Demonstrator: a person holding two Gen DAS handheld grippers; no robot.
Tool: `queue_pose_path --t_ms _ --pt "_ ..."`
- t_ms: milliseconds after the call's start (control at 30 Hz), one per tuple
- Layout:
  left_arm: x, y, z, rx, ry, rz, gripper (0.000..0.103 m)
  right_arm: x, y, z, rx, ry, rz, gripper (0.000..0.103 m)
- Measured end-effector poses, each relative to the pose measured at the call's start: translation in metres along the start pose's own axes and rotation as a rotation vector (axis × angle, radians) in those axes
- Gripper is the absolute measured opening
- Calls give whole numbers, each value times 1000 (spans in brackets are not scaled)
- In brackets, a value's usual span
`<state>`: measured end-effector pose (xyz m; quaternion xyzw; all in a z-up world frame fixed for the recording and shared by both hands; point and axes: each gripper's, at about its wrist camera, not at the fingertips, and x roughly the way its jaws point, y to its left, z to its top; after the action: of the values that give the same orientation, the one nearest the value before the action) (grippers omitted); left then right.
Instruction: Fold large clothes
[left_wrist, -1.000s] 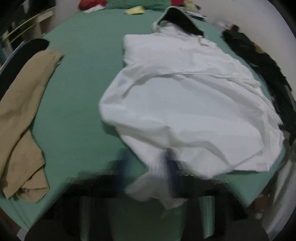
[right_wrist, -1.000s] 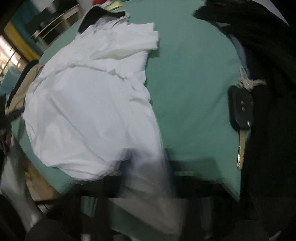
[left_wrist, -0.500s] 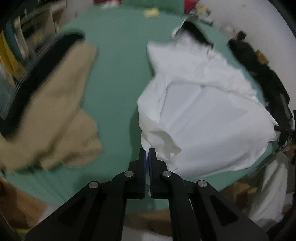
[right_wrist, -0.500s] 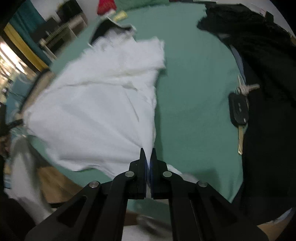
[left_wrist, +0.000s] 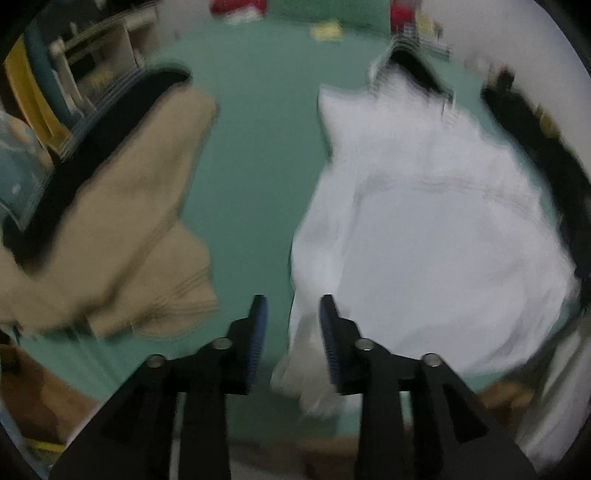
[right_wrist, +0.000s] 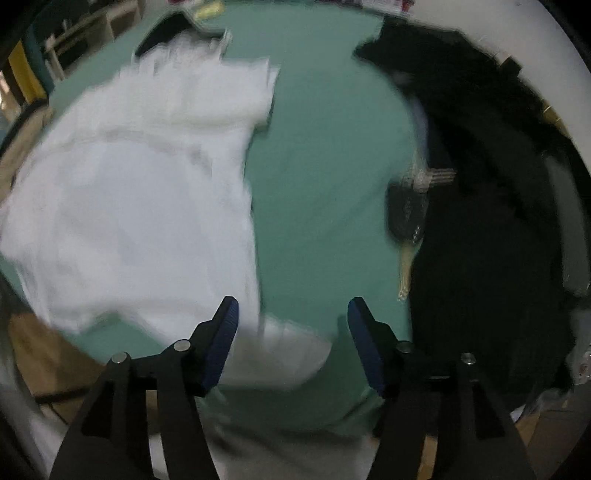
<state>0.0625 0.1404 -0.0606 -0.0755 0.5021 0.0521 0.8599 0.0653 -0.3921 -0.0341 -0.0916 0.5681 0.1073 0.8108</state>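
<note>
— Left gripper (left_wrist: 291, 321), right gripper (right_wrist: 291, 325): state?
— Both are recorded with jaws parted, nothing grasped; the near hem of the white garment (left_wrist: 424, 240) is seen between each pair of fingers.

— White garment: location?
— Spread on the green table (left_wrist: 251, 177); a tan garment (left_wrist: 122, 229) is listed to its left, a black garment (right_wrist: 498, 221) and a key (right_wrist: 406, 229) to its right.

— Progress?
— Judged early: a sleeve looks tucked in, the body is still to be folded.

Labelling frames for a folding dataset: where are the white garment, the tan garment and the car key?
white garment (left_wrist: 436, 236), left wrist view, middle of its body.
tan garment (left_wrist: 125, 236), left wrist view, central folds.
car key (right_wrist: 408, 212), right wrist view, black fob.
</note>
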Motion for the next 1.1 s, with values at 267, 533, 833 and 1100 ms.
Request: queue_pose_path --t_ms 267,533,833,1100 --pt "43 -48 97 -21 -107 -119 54 26 26 129 23 -191 165 67" --pt "131 -100 196 -1 -161 -193 54 97 74 252 12 -267 265 67" --pt "224 -108 268 -2 -89 -191 54 175 108 350 14 -197 410 66" --pt "236 -96 266 22 -41 -52 18 154 99 323 -119 -218 180 3"
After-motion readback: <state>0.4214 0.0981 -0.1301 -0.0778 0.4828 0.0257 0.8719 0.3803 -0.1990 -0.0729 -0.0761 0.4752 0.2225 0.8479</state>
